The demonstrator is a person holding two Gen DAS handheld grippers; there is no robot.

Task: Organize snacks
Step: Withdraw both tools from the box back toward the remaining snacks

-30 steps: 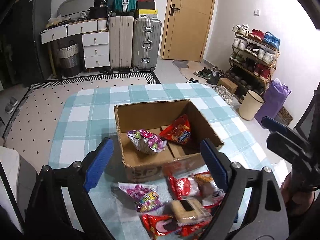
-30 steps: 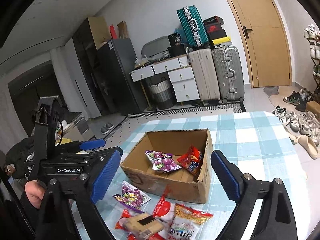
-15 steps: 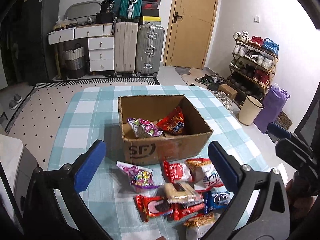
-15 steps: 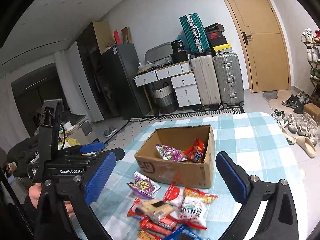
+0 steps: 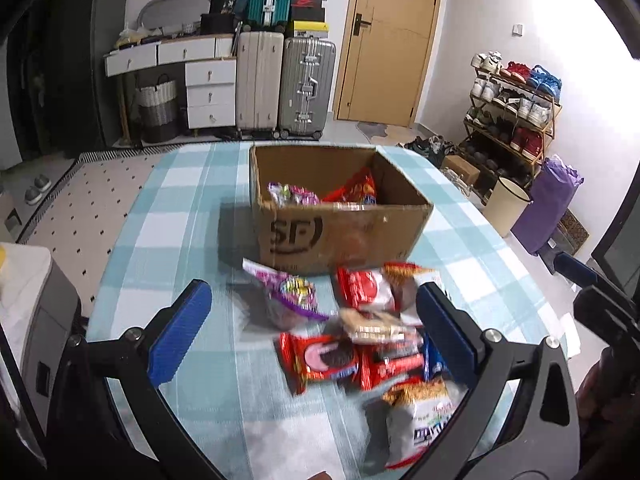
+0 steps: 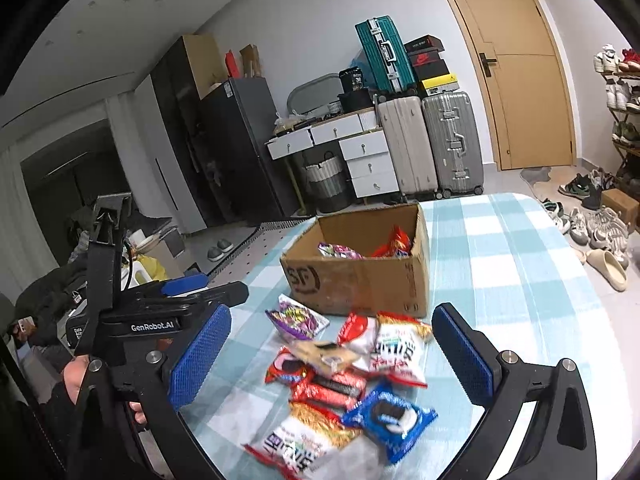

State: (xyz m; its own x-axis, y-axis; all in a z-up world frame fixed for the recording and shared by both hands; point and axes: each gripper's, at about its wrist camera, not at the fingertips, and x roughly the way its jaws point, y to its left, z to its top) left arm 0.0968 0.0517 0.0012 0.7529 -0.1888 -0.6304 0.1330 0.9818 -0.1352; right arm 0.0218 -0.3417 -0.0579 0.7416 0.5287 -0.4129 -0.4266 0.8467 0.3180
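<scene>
**Both grippers spread wide over the snack pile, box already holding 2 packets**

Left wrist view: the left gripper (image 5: 314, 326) has its blue pads far apart with nothing clamped between them; its jaws have just been opening. It hangs above a checked worktop (image 5: 180, 216). At 12 o'clock from the gripper stands an open cardboard box (image 5: 340, 228), and inside it lie a purple packet (image 5: 292, 193) and a red packet (image 5: 358, 190), side by side. Just in front of the box, between the pads, loose snacks lie in a heap: a purple candy bag (image 5: 294, 294), a red and white bag (image 5: 366, 290), a tan wrapper (image 5: 378, 326) on top of the others, and a red cookie pack (image 5: 318, 358). At 5 o'clock lies a white chip bag (image 5: 420, 420), partly behind the right pad. The picture is blurred, so labels cannot be read.

Right wrist view: the right gripper (image 6: 332, 360) is likewise wide apart and empty, its jaws having just been opening. The same box sits at 12 o'clock, the heap below it. A blue cookie pack (image 6: 390, 418) lies at 6 o'clock, touching the red wrappers beside it. At 9 o'clock the left gripper shows side on, held by a hand (image 6: 76, 378).
</scene>
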